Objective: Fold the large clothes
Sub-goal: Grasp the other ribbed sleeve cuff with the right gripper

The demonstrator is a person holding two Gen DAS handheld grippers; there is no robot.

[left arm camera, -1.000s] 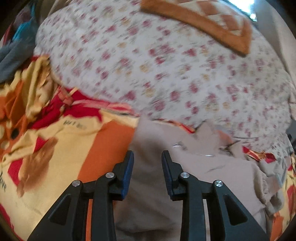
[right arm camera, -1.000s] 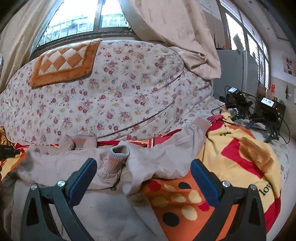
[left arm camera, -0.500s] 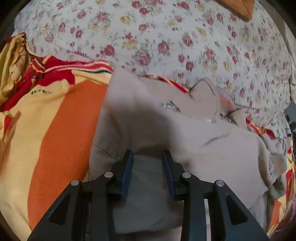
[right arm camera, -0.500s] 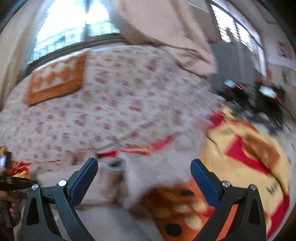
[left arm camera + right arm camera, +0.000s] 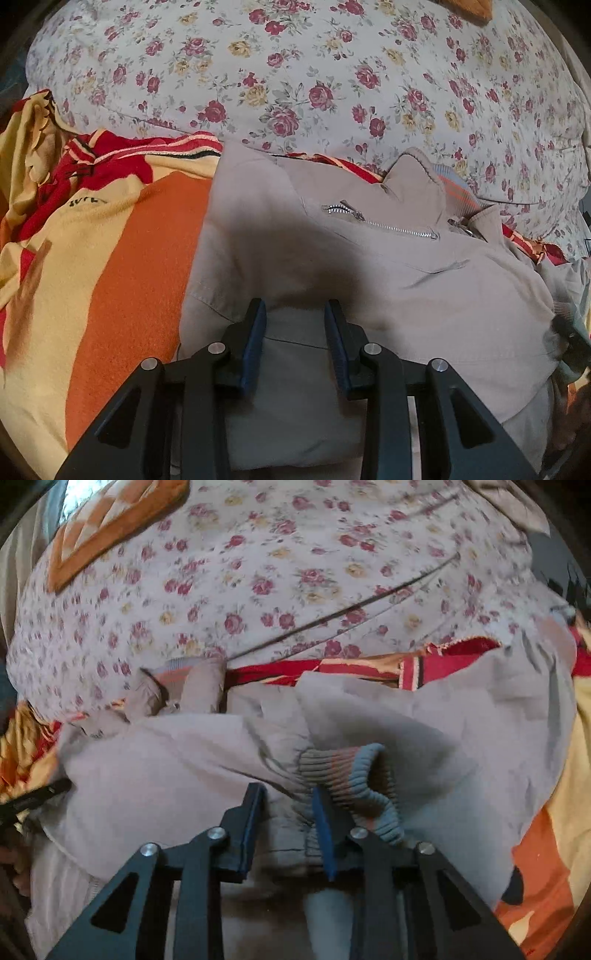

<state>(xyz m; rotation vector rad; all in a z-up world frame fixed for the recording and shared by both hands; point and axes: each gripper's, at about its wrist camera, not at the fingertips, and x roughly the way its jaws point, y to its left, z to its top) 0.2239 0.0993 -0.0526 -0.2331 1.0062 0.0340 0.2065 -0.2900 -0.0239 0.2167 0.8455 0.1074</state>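
Floral bedding (image 5: 314,74) backs my bed; on it one beige zip-front jacket (image 5: 369,266) lies over one orange, yellow and red blanket (image 5: 110,258). My left gripper (image 5: 295,317) stands narrow over a jacket fold; whether it pinches, I can't tell. My right gripper (image 5: 288,797) has just been closing, cloth between the jaws beside one striped ribbed cuff (image 5: 354,775). Edges blur.

Floral quilt (image 5: 314,85): heaped beyond claw. Orange checkered cushion (image 5: 110,528): upper left, atop quilt. Red-yellow-orange blanket (image 5: 92,258): left of claw, spread flat.
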